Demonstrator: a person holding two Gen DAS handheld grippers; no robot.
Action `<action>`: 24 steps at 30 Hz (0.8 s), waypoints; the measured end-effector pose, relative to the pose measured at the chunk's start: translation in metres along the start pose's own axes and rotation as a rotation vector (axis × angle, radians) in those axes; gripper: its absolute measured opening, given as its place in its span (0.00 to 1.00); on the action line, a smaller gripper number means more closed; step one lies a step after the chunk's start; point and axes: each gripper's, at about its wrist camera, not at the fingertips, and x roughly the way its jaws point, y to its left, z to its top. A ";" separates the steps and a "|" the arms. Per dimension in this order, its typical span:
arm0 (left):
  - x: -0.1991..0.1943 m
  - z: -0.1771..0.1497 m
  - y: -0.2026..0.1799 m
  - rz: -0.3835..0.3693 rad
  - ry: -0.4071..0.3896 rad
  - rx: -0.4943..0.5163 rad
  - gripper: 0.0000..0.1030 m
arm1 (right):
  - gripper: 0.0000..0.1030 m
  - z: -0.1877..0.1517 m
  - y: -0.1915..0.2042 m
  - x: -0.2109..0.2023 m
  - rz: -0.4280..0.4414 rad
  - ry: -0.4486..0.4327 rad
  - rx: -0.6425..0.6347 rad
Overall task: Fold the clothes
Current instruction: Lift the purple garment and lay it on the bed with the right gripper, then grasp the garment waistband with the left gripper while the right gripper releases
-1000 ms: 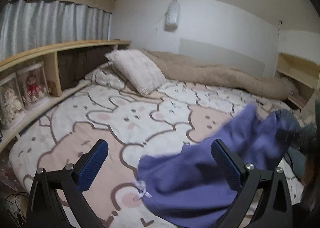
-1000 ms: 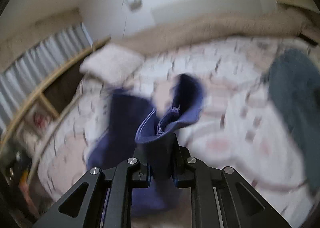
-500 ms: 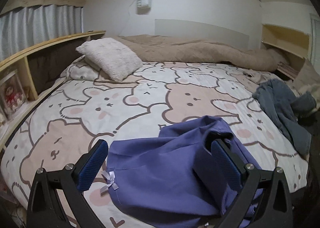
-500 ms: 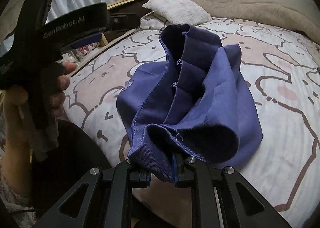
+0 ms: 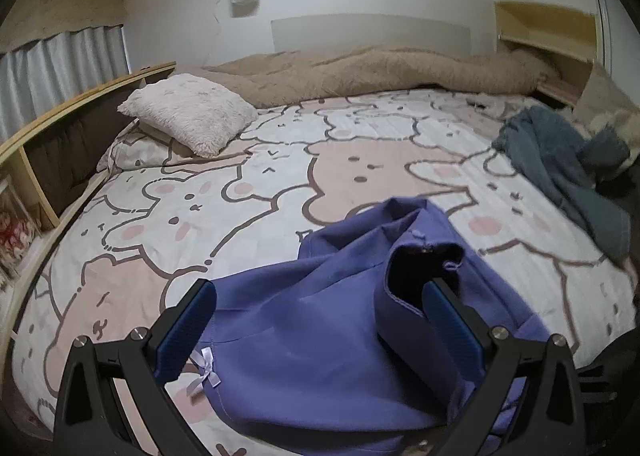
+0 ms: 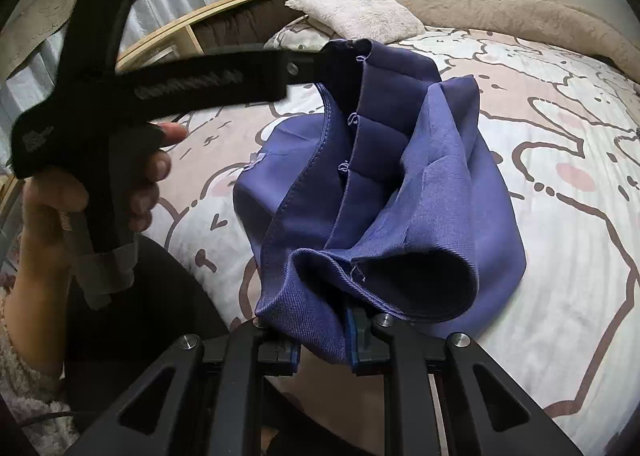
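Now the purple garment (image 6: 404, 192), mid-air a second ago, rests bunched on the bed (image 5: 360, 160): right gripper (image 6: 324, 352) clenched on its hem, left gripper (image 5: 320, 320) spread wide, reaching in — unfolded.

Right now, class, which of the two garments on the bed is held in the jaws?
The purple garment, pinched by the right gripper; the grey-blue one lies untouched.

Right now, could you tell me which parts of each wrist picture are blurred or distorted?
Left wrist view: mostly sharp, though the fisheye bows the wooden headboard shelf and the purple garment looks slightly soft. Right wrist view: the left gripper crossing the frame is smeared, its lettering unreadable, while the cloth in the right gripper is crisp.
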 end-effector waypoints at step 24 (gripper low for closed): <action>0.021 -0.020 0.091 -0.046 0.042 -0.414 0.24 | 0.61 0.002 -0.024 -0.049 -0.031 -0.119 0.140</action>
